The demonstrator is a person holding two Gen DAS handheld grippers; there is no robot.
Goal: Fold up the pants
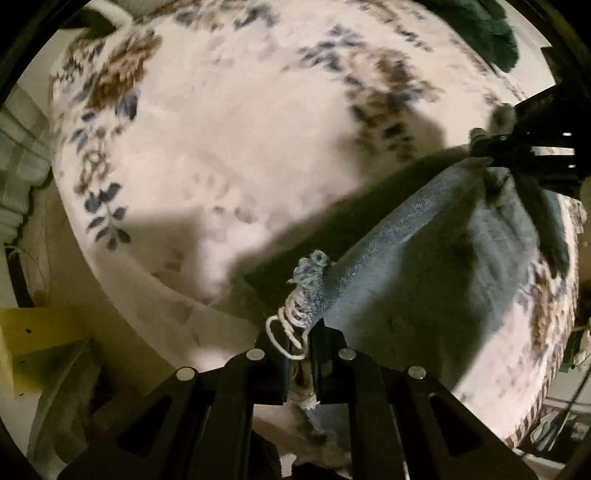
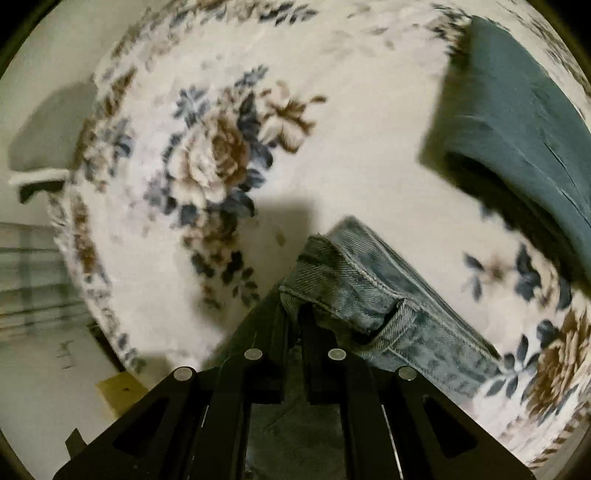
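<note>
Light blue denim pants (image 1: 417, 266) are lifted above a white floral blanket (image 1: 221, 155). My left gripper (image 1: 299, 347) is shut on the frayed hem with white threads (image 1: 291, 325). The cloth stretches up and right to my right gripper (image 1: 484, 153), seen in the left wrist view, shut on the far corner. In the right wrist view my right gripper (image 2: 293, 317) is shut on the pants' stitched edge (image 2: 373, 295), which hangs down to the right over the blanket (image 2: 351, 129).
Folded dark teal cloth (image 2: 517, 122) lies on the blanket at the upper right; it also shows in the left wrist view (image 1: 476, 26). The bed edge curves along the left. A yellow board (image 1: 40, 339) sits below left on the floor.
</note>
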